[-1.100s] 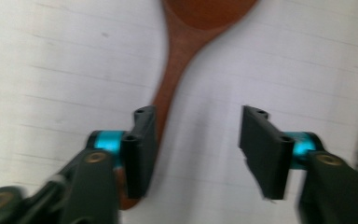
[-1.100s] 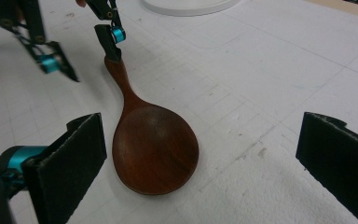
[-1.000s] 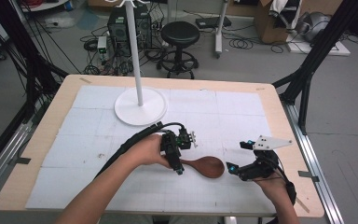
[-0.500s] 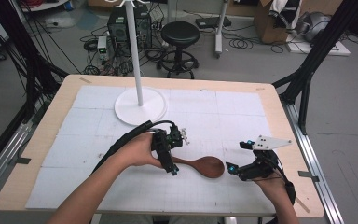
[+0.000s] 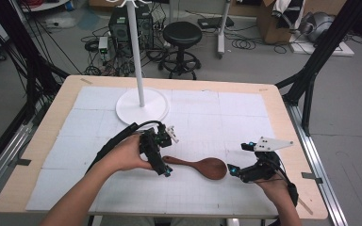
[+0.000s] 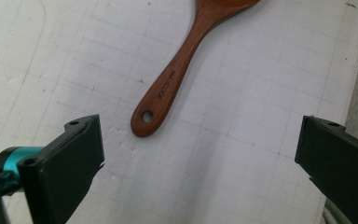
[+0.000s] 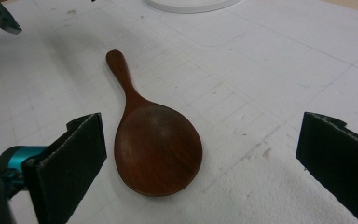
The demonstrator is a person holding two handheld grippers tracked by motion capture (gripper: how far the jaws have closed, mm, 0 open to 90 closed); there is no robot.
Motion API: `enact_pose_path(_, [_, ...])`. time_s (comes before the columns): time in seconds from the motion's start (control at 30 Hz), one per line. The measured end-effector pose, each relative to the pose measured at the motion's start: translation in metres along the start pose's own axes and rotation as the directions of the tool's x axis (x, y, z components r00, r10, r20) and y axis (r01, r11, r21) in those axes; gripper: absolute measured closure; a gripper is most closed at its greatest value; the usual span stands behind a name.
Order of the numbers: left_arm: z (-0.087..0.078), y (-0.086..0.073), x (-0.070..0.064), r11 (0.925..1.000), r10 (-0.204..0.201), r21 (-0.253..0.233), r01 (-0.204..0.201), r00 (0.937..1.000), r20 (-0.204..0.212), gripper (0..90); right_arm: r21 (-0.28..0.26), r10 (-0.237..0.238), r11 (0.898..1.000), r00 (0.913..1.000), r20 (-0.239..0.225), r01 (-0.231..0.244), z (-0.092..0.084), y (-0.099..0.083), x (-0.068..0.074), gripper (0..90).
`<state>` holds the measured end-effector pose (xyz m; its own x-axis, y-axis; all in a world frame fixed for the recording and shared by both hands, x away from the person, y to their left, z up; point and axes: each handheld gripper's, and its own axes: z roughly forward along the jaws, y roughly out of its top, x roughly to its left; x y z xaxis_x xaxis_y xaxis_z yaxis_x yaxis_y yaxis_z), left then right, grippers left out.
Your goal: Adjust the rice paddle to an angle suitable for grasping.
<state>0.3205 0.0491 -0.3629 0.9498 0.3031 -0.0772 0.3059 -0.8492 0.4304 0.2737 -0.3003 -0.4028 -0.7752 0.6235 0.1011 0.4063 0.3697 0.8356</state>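
Observation:
A dark brown wooden spoon [image 5: 200, 166] lies flat on the white mat, bowl to the right and handle to the left. My left gripper [image 5: 161, 156] sits just left of the handle's end. In the left gripper view the handle [image 6: 165, 88], with its hanging hole, lies ahead of the left gripper [image 6: 200, 135]; its jaws have just been opening and hold nothing. My right gripper [image 5: 240, 157] rests beside the bowl, open. In the right gripper view the spoon's bowl [image 7: 156, 149] lies between the wide jaws of the right gripper [image 7: 203, 135], untouched.
A white stand with a round base [image 5: 141, 107] and a thin pole rises at the back left of the mat. The wooden table edge [image 5: 306, 155] runs close to my right hand. A black stool [image 5: 182, 35] stands on the floor beyond the table.
My left gripper has drawn back to the left off the spoon's handle and its jaws have spread apart. The spoon stays lying on the mat. The right gripper has kept still.

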Motion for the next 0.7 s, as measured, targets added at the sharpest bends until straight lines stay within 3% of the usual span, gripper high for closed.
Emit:
enact_pose_path(0.4, [-0.019, -0.027, -0.001, 0.9961, -0.046, -0.076, 0.044, 0.9985, -0.028, 1.8, 0.005, -0.004, 1.000, 1.0000, -0.002, 0.004, 0.001, 0.000, 0.001, 0.9])
enact_pose_path(0.5, [-0.023, -0.036, -0.001, 0.9913, -0.077, -0.110, 0.073, 0.9967, -0.028, 1.8, 0.007, -0.007, 1.000, 1.0000, -0.006, 0.007, 0.002, 0.000, 0.001, 0.9])
enact_pose_path(0.7, [-0.030, -0.050, 0.001, 0.9850, -0.102, -0.144, 0.095, 0.9937, -0.045, 1.8, 0.014, -0.007, 1.000, 0.9999, -0.011, 0.007, 0.002, 0.001, 0.001, 0.9])
